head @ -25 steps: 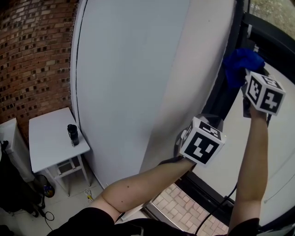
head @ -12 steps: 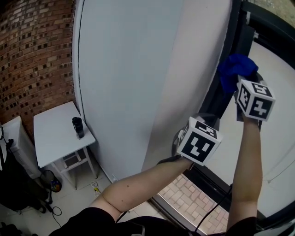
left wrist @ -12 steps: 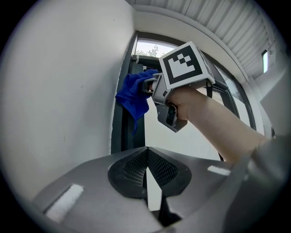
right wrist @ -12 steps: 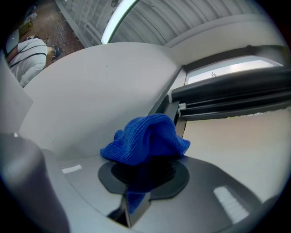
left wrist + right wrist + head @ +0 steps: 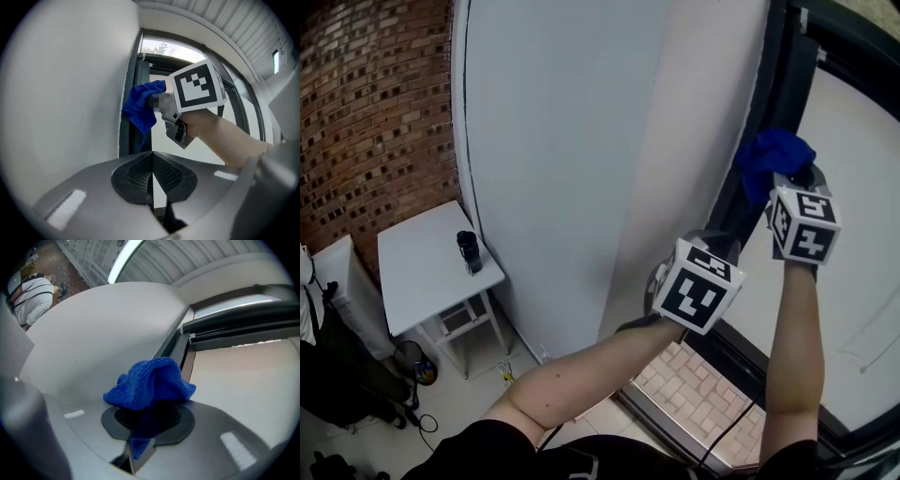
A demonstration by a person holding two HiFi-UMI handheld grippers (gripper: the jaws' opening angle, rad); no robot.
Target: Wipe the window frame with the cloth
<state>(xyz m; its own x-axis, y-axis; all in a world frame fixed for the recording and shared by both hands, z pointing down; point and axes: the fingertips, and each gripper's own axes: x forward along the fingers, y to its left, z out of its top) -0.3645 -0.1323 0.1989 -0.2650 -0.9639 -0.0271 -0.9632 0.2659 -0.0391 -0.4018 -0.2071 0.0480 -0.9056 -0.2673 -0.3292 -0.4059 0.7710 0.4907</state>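
A bunched blue cloth [image 5: 772, 157] presses against the dark window frame [image 5: 766, 112] that runs up the right of the white wall. My right gripper [image 5: 789, 183] is shut on the blue cloth [image 5: 150, 383], whose folds spill over the closed jaws; the dark frame [image 5: 174, 348] lies just beyond it. My left gripper [image 5: 712, 246] hangs lower and to the left, near the frame's lower part, its jaws shut with nothing between them. From the left gripper view [image 5: 152, 174] the cloth [image 5: 142, 107] shows against the frame [image 5: 135, 93], held by the other gripper.
A white side table [image 5: 431, 272] with a black cup [image 5: 469, 251] stands at the lower left by a brick wall [image 5: 366, 112]. Pale window glass [image 5: 853, 234] fills the right. Brick paving [image 5: 694, 394] shows beyond the sill. A person [image 5: 29, 296] stands far off.
The right gripper and the cloth have slid down along the dark frame. The left gripper has stayed close to where it was.
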